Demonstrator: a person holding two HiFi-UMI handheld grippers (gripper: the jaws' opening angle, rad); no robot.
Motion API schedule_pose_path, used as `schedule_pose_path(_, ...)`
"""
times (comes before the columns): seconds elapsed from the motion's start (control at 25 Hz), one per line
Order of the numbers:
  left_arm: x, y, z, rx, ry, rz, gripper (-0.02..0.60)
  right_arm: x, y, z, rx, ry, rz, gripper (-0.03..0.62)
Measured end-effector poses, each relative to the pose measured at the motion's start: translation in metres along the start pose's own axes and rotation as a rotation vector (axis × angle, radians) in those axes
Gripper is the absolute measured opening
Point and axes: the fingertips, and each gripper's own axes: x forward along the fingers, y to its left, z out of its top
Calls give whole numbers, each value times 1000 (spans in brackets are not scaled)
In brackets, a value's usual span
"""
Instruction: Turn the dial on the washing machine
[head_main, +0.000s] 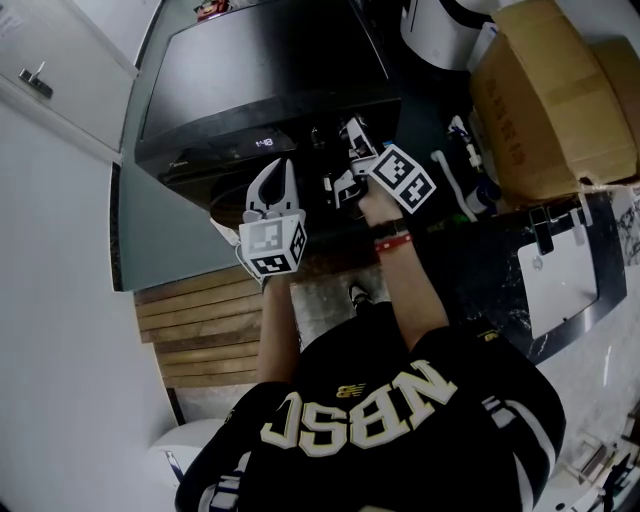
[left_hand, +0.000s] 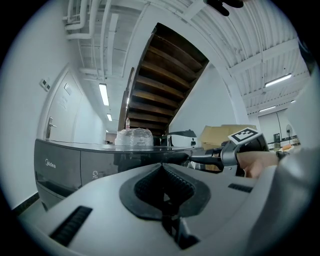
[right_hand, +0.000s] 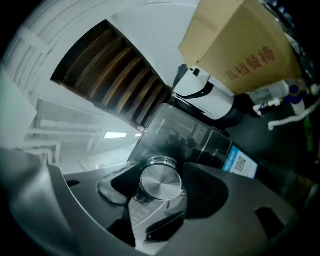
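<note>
Where the head view hides the dial (right_hand: 160, 182), we see the right gripper (right_hand: 158, 189) clamped on it; the left gripper (head_main: 272, 172), jaws together, hangs free mid-frame.

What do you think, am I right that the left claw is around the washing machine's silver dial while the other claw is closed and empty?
Not quite: it is the right claw that is around the silver dial, as the right gripper view shows. The left claw is the closed, empty one.
</note>
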Motion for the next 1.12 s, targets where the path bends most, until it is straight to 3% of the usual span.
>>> schedule_pose_path(0.12,1,-1,0,5,1,0,14,1,-3,1,93,-13,7,272)
schedule_pose_path(0.8,0,-8,1,6,2,-1,14,1,-4,0,133,2,26,272)
schedule_pose_path(0.88,0,-8,1,8,3,2,14,0,-6,-1,229,-7,33,272)
schedule_pose_path(1.0,-1,-8,1,12,5,8,14,0,-16,-3,484,-32,52,272)
schedule_pose_path(1.12,-2,-7,2,16,7,12,14,1,-19,-5,546,-22,67,272)
